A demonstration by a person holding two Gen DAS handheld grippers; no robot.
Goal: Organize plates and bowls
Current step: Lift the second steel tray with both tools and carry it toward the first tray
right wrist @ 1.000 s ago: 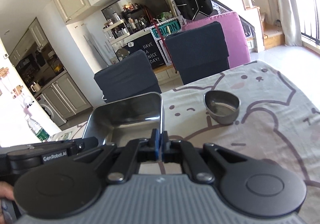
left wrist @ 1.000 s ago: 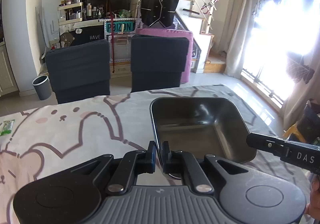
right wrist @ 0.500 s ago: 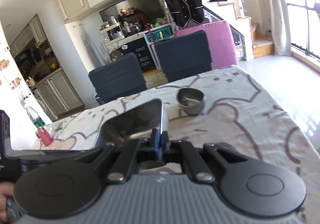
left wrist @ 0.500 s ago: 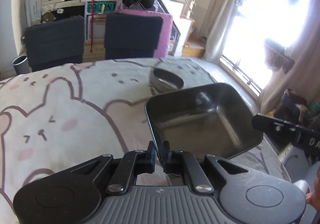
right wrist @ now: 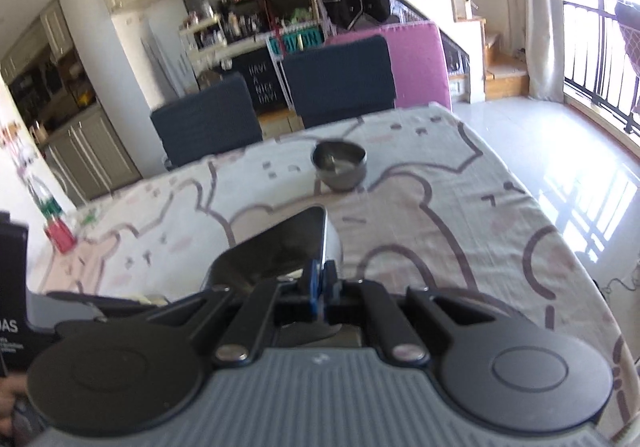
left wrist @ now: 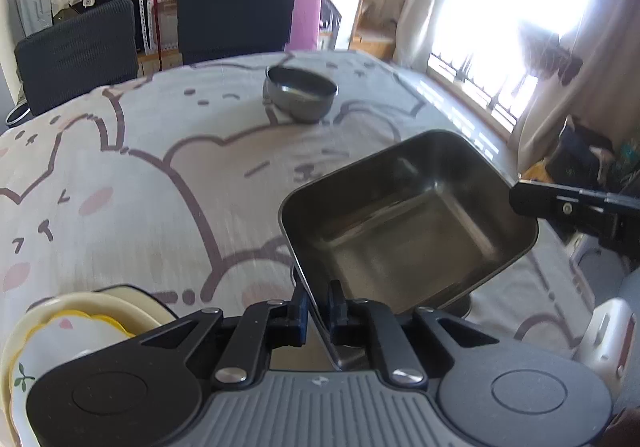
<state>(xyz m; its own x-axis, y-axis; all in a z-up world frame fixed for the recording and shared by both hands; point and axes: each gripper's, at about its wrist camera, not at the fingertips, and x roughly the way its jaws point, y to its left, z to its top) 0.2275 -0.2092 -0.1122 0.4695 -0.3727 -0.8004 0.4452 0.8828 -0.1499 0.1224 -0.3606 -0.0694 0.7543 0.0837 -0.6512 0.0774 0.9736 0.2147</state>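
A square metal tray point(left wrist: 408, 223) hangs tilted just above the table, carried from two sides. My left gripper point(left wrist: 318, 305) has the tray's near rim between its fingers; its jaws are opening, though the pads still look to be on the rim. My right gripper point(right wrist: 320, 287) is shut on the opposite rim of the tray point(right wrist: 280, 247); its black body point(left wrist: 568, 203) shows at the tray's far right corner. A round metal bowl point(left wrist: 300, 95) stands farther back on the cloth, apart from the tray, and is also in the right wrist view point(right wrist: 340, 163). Stacked cream plates point(left wrist: 60, 331) lie at the lower left.
The table carries a bear-print cloth point(left wrist: 140, 187). Its right edge point(right wrist: 560, 231) drops to the tiled floor by the window. Two dark chairs point(left wrist: 236, 19) stand at the far side. A red-capped bottle point(right wrist: 56, 231) stands at the far left.
Both grippers have carried the tray across the table and lower, toward the window end. The round bowl and the cream plates have come into the left wrist view.
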